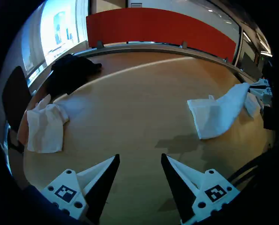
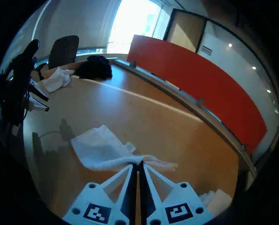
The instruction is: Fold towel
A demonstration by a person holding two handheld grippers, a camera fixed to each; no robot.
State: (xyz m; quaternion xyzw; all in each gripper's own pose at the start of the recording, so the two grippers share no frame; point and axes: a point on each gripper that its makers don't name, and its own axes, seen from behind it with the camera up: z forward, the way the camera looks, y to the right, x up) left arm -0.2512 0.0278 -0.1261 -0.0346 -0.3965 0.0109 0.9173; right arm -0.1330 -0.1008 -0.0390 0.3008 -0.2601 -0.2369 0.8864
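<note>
The fold looks barely begun. The towel lies rumpled on the wooden counter, its body spread in an uneven sheet with loose wrinkles and no clean crease or doubled layer to be seen. One edge is drawn up into a narrow bunch that runs to the right tongs. Their two fingers stand almost together, with only a thin slit between them, and the gathered cloth is pinched at the tips, so I judge them clamped on that edge. In the left gripper view the same towel rises off the counter toward the far right, one end lifted and the rest trailing on the wood. The left tongs are spread wide, with bare counter showing between the dark fingers. They hold nothing and touch nothing, and they sit well apart from the towel. What is left seems to be nearly everything: flattening the sheet, taking a second corner, and bringing one side over the other. At the far end of the counter lies a separate heap of white cloth, near a black bundle. Whether that heap is a finished fold I cannot tell. A red partition runs along the counter's back edge.
</note>
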